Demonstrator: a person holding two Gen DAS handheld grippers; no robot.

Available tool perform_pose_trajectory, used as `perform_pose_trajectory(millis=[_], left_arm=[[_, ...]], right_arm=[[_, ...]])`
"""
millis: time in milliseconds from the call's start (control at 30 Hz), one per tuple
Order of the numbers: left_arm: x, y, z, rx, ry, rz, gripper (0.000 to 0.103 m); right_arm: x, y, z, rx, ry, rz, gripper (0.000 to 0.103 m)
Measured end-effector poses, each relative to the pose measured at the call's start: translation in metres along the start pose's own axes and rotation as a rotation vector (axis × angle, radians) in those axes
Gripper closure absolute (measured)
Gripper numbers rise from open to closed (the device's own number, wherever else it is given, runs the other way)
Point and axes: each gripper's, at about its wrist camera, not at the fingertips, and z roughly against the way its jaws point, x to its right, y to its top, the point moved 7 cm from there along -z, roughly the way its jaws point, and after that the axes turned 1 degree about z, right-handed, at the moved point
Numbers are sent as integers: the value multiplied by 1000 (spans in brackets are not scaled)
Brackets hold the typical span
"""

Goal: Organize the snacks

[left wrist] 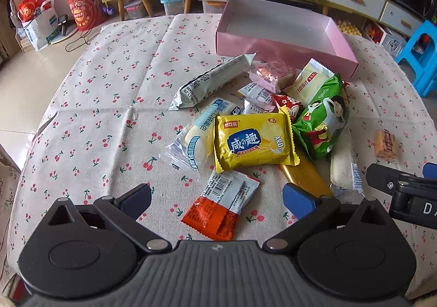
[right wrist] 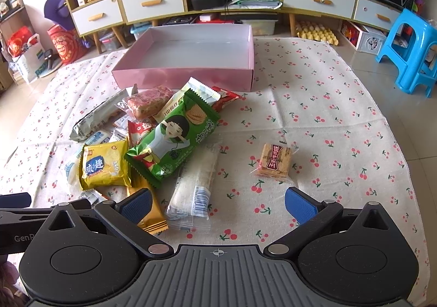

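A heap of wrapped snacks lies on the cherry-print tablecloth in front of an empty pink box (left wrist: 284, 46) (right wrist: 188, 76). In the heap are a yellow cracker pack (left wrist: 252, 141) (right wrist: 105, 163), a green pack (left wrist: 323, 126) (right wrist: 174, 137), an orange-and-white sachet (left wrist: 221, 207), a clear-wrapped white bar (right wrist: 195, 186) and a grey tube pack (left wrist: 210, 83). A small brown biscuit pack (right wrist: 274, 161) (left wrist: 386, 144) lies apart on the right. My left gripper (left wrist: 217, 201) hovers open above the orange sachet. My right gripper (right wrist: 218, 206) is open near the white bar, holding nothing.
Past the table's far edge stand low cabinets with white drawers (right wrist: 153, 5). A blue plastic stool (right wrist: 409, 47) stands at the right, and red bags (left wrist: 84, 10) sit on the floor at the left. The right gripper's body (left wrist: 404, 189) shows at the left wrist view's right edge.
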Motion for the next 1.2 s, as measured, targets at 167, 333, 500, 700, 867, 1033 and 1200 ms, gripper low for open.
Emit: perform_pose_trajectory(millis=[167,333,500,700,867,1033,1200], left_arm=[[0,0,0,0,0,1,0],[1,0,0,-1,1,1,0],[1,0,0,0,1,2,0],[1,0,1,0,1,1,0],[1,0,1,1,1,2,0],[1,0,1,1,2,2,0],[1,0,1,1,1,2,0]], right_arm=[[-1,0,0,-1,0,1,0],[0,0,0,-1,0,1,0],[-1,-1,0,-1,1,3,0],[-2,-1,0,-1,0,4,0],[-2,-1,0,-3,1,4,0],[-3,-2,0,-2,2,6,0],[-4,-3,0,-4,3,8,0]])
